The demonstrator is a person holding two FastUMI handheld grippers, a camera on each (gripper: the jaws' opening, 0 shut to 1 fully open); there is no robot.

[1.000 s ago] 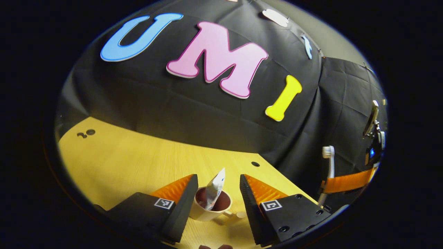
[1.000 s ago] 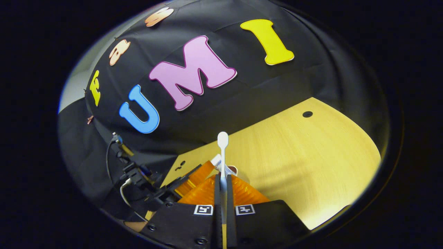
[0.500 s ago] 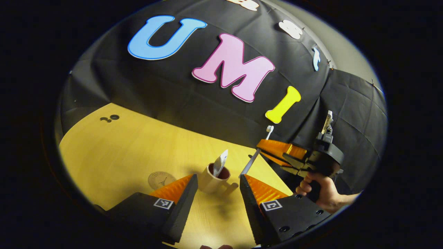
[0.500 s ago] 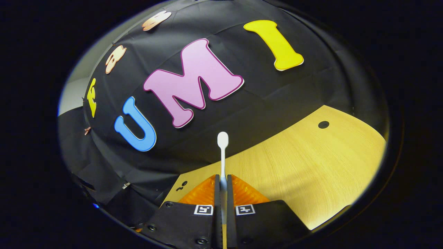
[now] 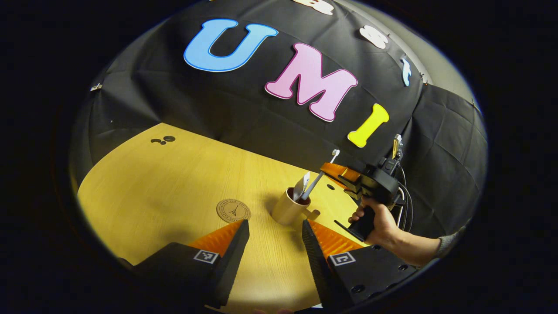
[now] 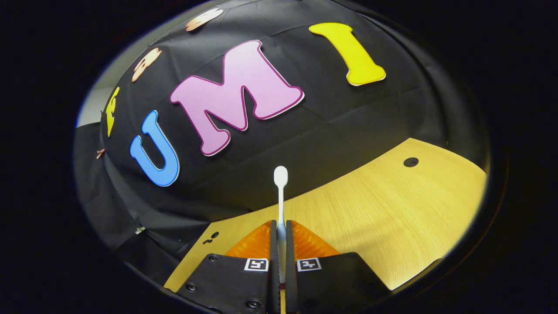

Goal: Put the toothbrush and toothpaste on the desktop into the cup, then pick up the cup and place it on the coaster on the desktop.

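Note:
In the left gripper view a beige cup [image 5: 288,208] stands on the wooden table [image 5: 174,183], its handle toward the right. The toothpaste tube [image 5: 301,187] stands inside it. The white toothbrush [image 5: 321,172] slants down into the cup's mouth, head up, and my right gripper [image 5: 338,173] is shut on it, held by a hand [image 5: 378,221]. A round coaster [image 5: 233,210] lies just left of the cup. My left gripper [image 5: 274,235] is open, short of the cup, with nothing between its fingers. In the right gripper view the toothbrush [image 6: 280,192] sticks up from between my right gripper's [image 6: 281,229] closed fingers.
Small dark holes mark the tabletop at the far left [image 5: 163,140] and behind the cup [image 5: 330,186]. A cable [image 5: 403,209] hangs behind the right gripper's handle. The table's far edge meets the black cloth wall [image 5: 244,117].
My left gripper has drawn back from the cup, bringing the coaster into sight. The right gripper has carried the toothbrush over to the cup and lowered its end into it.

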